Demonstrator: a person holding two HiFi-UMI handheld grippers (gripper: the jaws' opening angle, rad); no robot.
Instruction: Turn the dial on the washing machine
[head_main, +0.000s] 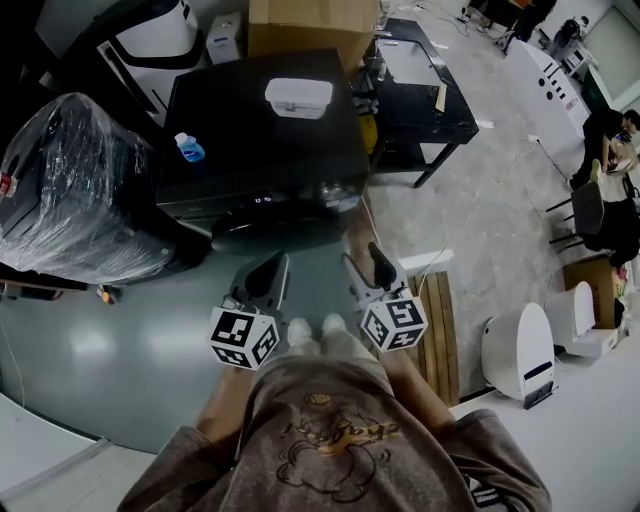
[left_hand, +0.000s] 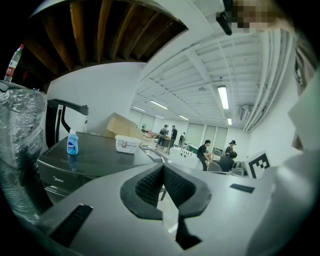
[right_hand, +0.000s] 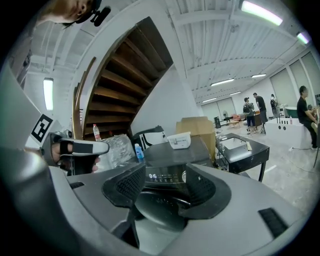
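Observation:
The black washing machine (head_main: 260, 110) stands in front of me, its lit control panel (right_hand: 152, 176) on the front top edge. A round dial (right_hand: 184, 176) shows at the panel's right end, just beside my right gripper's right pad. My right gripper (right_hand: 162, 182) is open, a short way from the panel, and nothing is between its pads. In the head view, the right gripper (head_main: 366, 265) points at the machine's front. My left gripper (left_hand: 163, 167) is shut and empty, held lower left (head_main: 270, 270) and off the machine (left_hand: 95, 157).
A blue bottle (head_main: 189, 148) and a white box (head_main: 298, 97) sit on the machine's lid. A plastic-wrapped bulk (head_main: 70, 190) stands left. A black table (head_main: 425, 90) is at the right, a cardboard box (head_main: 310, 25) behind. A wooden pallet (head_main: 440, 320) lies by my right foot.

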